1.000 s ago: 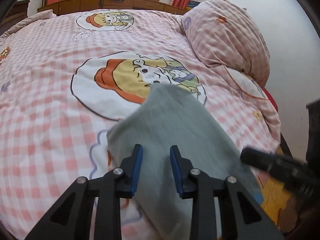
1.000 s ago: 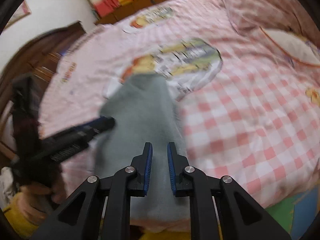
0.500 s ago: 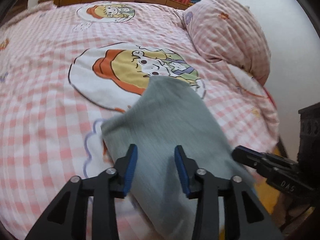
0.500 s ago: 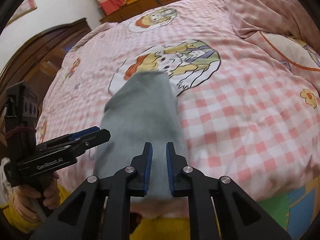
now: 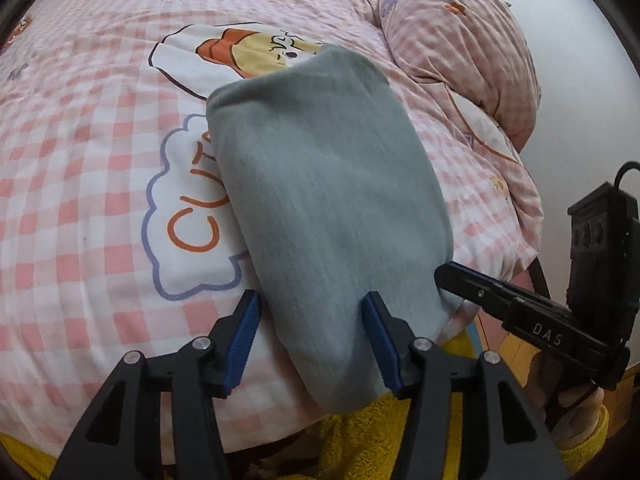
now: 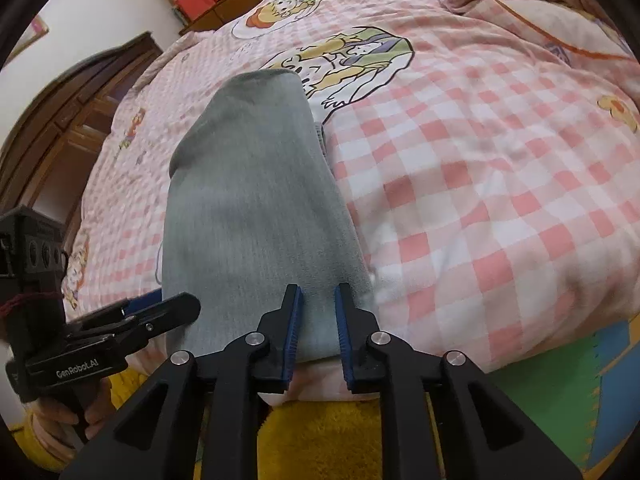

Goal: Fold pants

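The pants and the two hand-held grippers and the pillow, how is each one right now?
Pants: folded into a long grey bundle, lying flat on the bed, near end at the bed's edge.
Left hand-held gripper: open wide, jaws astride the pants' near end, not clamping.
Right hand-held gripper: open a little, at the pants' near edge, gripping nothing.
Pillow: puffy, resting on the bed beyond the pants.
Bed cover: spread out.

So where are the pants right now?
The pants lie folded at the bed's near edge, partly over the cartoon print, pillow to their right.
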Demonstrator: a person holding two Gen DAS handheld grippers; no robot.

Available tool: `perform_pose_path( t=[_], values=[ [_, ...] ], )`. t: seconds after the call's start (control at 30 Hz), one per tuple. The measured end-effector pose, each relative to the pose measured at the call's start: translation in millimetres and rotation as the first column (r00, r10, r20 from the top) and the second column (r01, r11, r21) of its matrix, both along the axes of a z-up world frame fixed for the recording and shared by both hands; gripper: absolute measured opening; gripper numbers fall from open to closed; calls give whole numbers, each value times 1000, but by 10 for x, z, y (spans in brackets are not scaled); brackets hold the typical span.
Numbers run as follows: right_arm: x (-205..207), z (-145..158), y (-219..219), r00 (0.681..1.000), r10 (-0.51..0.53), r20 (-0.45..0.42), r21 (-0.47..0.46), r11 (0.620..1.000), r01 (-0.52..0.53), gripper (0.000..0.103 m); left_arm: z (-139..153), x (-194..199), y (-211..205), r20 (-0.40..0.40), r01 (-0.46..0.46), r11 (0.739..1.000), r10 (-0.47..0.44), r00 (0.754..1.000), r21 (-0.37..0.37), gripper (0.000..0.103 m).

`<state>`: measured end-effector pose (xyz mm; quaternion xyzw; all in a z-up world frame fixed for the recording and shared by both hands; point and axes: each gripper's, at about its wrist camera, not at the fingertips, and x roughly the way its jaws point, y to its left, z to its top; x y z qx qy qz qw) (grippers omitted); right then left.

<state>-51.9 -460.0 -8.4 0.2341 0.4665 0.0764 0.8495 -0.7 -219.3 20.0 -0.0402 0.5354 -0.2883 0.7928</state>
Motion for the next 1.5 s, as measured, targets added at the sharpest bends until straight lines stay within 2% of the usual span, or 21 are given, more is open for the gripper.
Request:
perform_pose_path(
  t=[0.13,0.2,0.23,0.27,0.33,0.47,0.57,0.6,0.67,0.8,0.87,1.13,1.2,1.27,1.37,1.4,1.5],
  values=[
    [17,81,5,998,32,-52,28,999,-30,30,-2,-1,3,-2,-7,1000,7,1000,-5,57],
    [50,229,6,998,38,-48,-5,999,-38,31,21,2,8,5,-9,1000,9,1000,-6,57],
    [70,294,14,998,37,-41,-38,999,-39,34,37,7,11,11,-11,1000,12,1000,-6,57],
    [96,346,31,999,35,-38,-81,996,-38,46,71,13,18,23,-14,1000,14,1000,-5,57],
    [201,425,68,998,26,-50,-175,984,-34,62,134,30,39,51,-19,1000,19,999,2,57],
    [425,449,133,993,118,-6,-121,986,-117,63,169,130,74,65,-40,999,39,997,5,60],
    [583,306,169,993,111,-41,-180,977,-116,64,141,228,106,50,-72,997,73,996,-9,63],
    [642,208,176,990,116,-80,-187,974,-130,64,125,252,109,43,-79,997,79,996,-12,63],
    [696,69,140,984,133,-120,-125,981,-147,67,72,304,113,23,-85,996,85,996,-20,67],
    [711,-112,-85,985,143,-97,46,989,-139,73,-12,353,98,-11,-91,995,90,996,-39,70],
    [699,-144,-128,984,160,-84,78,985,-154,74,-30,361,79,-11,-88,995,88,996,-45,72],
    [655,-113,-24,983,178,-39,22,984,-178,79,-96,397,-37,-22,-84,994,82,996,-72,79],
    [619,-76,3,986,163,-27,3,987,-163,79,-117,406,-30,-27,-93,992,91,995,-82,80],
    [583,-28,73,983,185,5,-5,983,-185,67,-122,400,-37,-23,-92,992,90,996,-83,81],
    [569,-5,152,979,200,34,-42,979,-198,66,-113,381,-50,-20,-94,993,92,996,-76,81],
    [600,-31,133,979,201,36,-30,979,-200,66,-105,372,-58,-26,-94,993,92,995,-76,81],
    [683,-143,-22,984,173,39,88,980,-176,66,-89,329,-103,-35,-78,993,75,997,-85,79]
  ],
)
